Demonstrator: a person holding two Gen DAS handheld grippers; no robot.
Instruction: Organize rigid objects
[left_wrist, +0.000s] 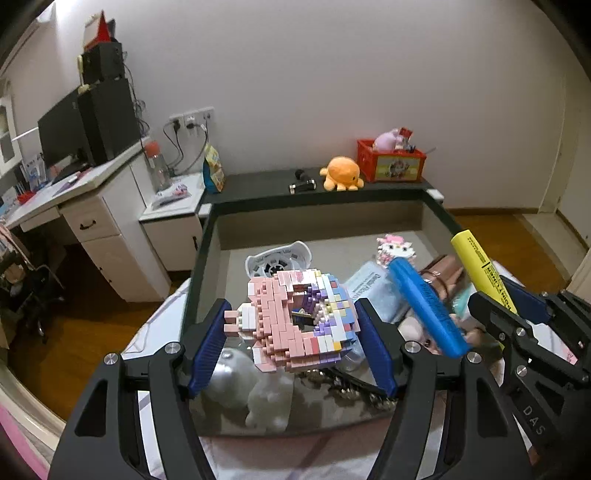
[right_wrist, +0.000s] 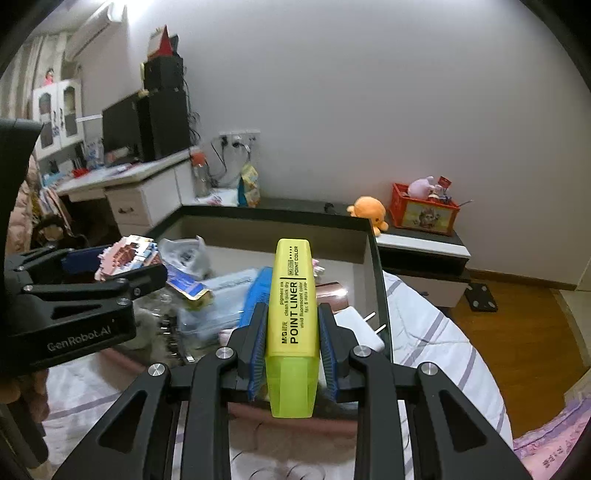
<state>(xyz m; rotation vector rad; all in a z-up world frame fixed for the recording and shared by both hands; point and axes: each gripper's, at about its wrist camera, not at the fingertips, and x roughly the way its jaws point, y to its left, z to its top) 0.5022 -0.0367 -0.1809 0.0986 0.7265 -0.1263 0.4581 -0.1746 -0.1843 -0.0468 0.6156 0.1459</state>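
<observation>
Left gripper (left_wrist: 295, 325) clamps the pink-and-pastel brick model (left_wrist: 295, 317), blue fingers (left_wrist: 208, 343) pressed on both sides of it, model lifted above the open drawer (left_wrist: 207, 236); in the right wrist view the same left gripper (right_wrist: 122, 269) sits at 9 o'clock with the brick model (right_wrist: 127, 256) between its fingers. Right gripper (right_wrist: 293, 343) grips the yellow highlighter (right_wrist: 294, 306), fingers (right_wrist: 258, 343) tight on the barrel, translucent cap end toward the camera, label "POINT LINER" readable, marker pointing to 12 o'clock over the drawer (right_wrist: 373, 258). From the left wrist view the right gripper (left_wrist: 517, 310) comes in at 3 o'clock with the highlighter (left_wrist: 482, 269) sticking up and left. Drawer contents cluttered: blue comb (left_wrist: 426, 306) lying diagonally, white mask-like item (left_wrist: 277, 260) at the back, small pink-and-white pixel figure (left_wrist: 395, 251) toward 1 o'clock, a white plush (left_wrist: 266, 402) under the left gripper, other stuff below is blurred, possibly a chain or keys. Behind the drawer, a dark shelf (left_wrist: 258, 184) carries an orange octopus plush (left_wrist: 341, 173) and a red crate (left_wrist: 391, 160) beside it. White desk (left_wrist: 92, 206) with a monitor (left_wrist: 59, 133) at 10 o'clock.
</observation>
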